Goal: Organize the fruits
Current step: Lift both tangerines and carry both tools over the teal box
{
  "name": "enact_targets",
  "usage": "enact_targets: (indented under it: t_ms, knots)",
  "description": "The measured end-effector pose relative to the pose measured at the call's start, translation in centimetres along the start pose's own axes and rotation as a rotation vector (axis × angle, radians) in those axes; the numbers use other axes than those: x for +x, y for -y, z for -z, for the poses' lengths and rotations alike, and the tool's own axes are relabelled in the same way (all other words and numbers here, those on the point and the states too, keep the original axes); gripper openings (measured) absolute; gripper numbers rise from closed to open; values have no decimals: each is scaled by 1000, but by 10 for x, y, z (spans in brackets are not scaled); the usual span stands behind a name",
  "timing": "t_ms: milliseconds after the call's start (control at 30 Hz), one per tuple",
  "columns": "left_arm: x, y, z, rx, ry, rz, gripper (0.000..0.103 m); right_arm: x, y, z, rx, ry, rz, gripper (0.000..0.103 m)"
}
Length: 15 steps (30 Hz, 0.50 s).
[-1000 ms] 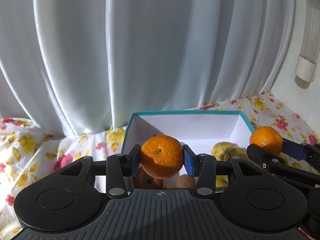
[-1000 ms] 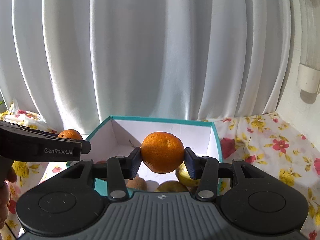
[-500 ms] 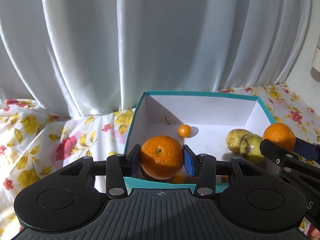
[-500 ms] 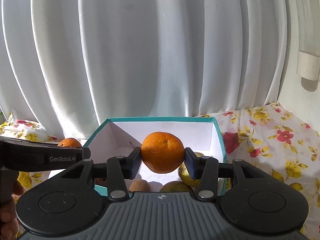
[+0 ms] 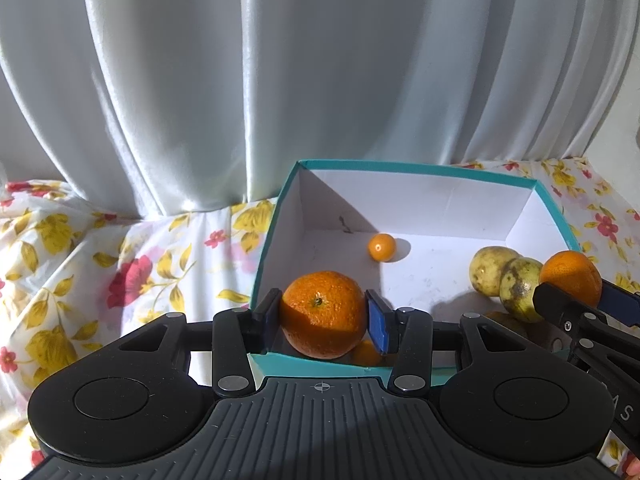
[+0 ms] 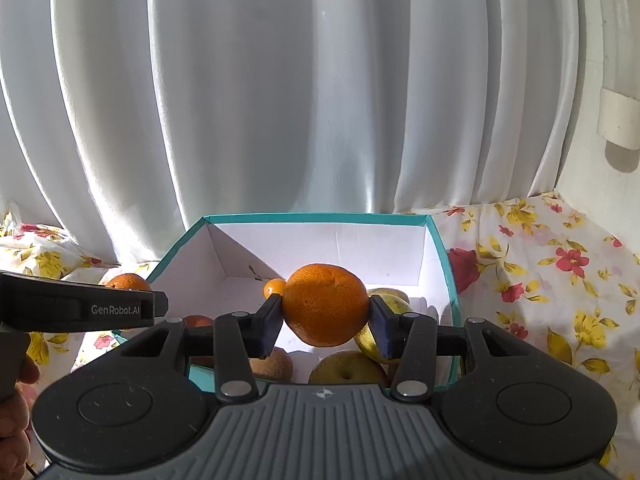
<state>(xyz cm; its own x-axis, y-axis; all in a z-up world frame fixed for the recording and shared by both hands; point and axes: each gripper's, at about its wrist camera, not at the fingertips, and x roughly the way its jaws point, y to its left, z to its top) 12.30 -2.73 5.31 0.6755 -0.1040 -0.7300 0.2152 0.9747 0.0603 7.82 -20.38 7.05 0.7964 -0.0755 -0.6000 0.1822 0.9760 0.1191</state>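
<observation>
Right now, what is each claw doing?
Left gripper: closed on an orange.
Right gripper: closed on another orange.

Left black two-finger gripper (image 5: 323, 316) pitched forward and down, blue-padded jaws clamped on round orange citrus fruit (image 5: 324, 314), pads pressing both flanks. Right black two-finger gripper (image 6: 326, 320) angled down too, jaws pinched on second round orange citrus fruit (image 6: 325, 304). Both grippers side by side, close, not touching. Bare fingers (image 6: 16, 408) wrapped around left gripper's handle at frame edge.
</observation>
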Motion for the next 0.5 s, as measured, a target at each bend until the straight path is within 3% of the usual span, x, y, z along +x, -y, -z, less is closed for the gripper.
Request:
enact_targets:
  t_ms: [500]
  knots:
    - [14, -1, 0, 0, -33, 7, 49, 18, 2, 6, -2, -52, 17, 46]
